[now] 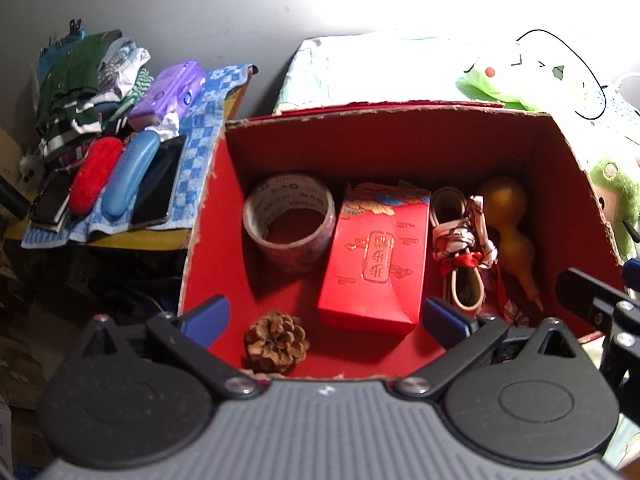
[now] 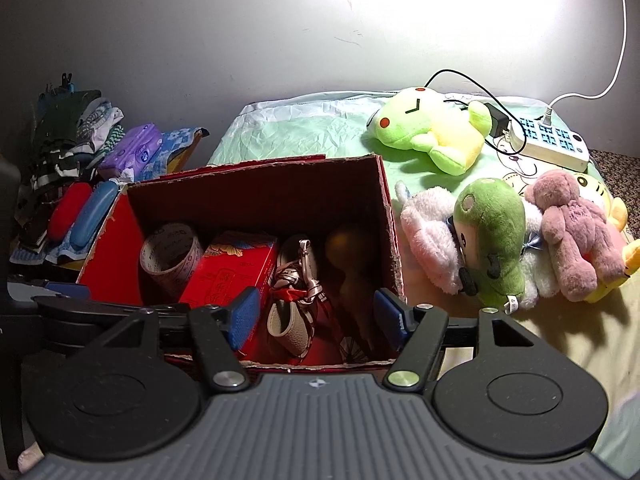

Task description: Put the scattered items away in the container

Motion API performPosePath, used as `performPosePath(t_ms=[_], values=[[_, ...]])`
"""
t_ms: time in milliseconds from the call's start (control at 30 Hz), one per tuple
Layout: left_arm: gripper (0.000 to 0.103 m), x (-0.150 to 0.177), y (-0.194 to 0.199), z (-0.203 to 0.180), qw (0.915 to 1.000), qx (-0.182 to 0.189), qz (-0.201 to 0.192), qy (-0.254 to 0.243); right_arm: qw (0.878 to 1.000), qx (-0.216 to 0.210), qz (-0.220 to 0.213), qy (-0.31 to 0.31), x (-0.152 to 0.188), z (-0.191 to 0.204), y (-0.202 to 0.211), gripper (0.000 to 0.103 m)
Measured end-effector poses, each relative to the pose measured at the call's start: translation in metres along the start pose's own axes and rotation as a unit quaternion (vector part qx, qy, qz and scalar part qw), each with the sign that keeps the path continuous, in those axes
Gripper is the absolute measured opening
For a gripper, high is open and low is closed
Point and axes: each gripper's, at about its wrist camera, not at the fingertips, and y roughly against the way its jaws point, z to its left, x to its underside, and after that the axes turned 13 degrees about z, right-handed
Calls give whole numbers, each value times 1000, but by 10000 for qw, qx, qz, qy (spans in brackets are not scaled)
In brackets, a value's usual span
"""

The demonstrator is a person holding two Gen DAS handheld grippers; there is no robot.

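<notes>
My left gripper (image 1: 324, 316) hangs over the near rim of the open red cardboard box (image 1: 384, 118), jaws spread wide and empty. Below it a brown pine cone (image 1: 277, 342) lies at six o'clock on the box floor, with bare red floor around it. A patterned tape roll (image 1: 289, 226) sits at ten o'clock, the red gold-printed packet (image 1: 374, 260) at centre, a beige strap tied with a printed scarf (image 1: 460, 240) and a tan gourd (image 1: 510, 224) toward three o'clock. My right gripper (image 2: 318, 316) also stands apart, holding nothing, just inside the near wall. From there the gourd is in shadow and hard to make out. Plush toys (image 2: 496, 240) crowd the bedsheet (image 2: 304, 128) beyond the box's right wall.
</notes>
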Motion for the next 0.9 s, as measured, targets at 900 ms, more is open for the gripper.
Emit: performPosePath(t_ms=[900], values=[[102,-52,-33,20,9973,63,731,21,9942,-152,965,-442,-68,12,-43,82]])
